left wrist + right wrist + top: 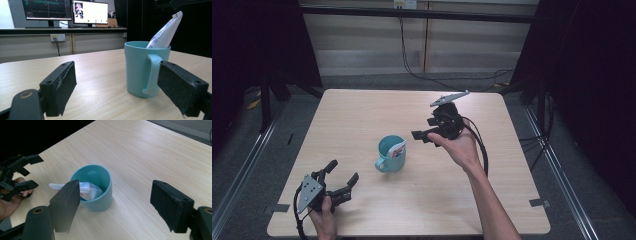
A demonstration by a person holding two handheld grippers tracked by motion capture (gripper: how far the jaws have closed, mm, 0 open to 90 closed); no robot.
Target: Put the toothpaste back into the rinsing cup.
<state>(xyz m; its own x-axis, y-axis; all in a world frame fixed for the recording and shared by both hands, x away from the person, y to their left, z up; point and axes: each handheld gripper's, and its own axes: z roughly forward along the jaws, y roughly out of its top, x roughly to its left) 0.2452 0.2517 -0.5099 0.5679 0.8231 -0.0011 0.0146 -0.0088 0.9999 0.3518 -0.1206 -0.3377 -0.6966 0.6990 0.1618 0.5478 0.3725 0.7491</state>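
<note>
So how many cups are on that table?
1: a teal cup stands near the middle of the table, a tube leaning inside. Nothing seems hidden.

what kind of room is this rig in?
Likely a lab or recording workspace: two lit computer monitors on a back counter, black curtains beside the light wooden table, cables on the grey floor.

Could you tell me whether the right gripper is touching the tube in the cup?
Apart. The high view shows bare table between the right gripper and the tube standing in the cup.
</note>
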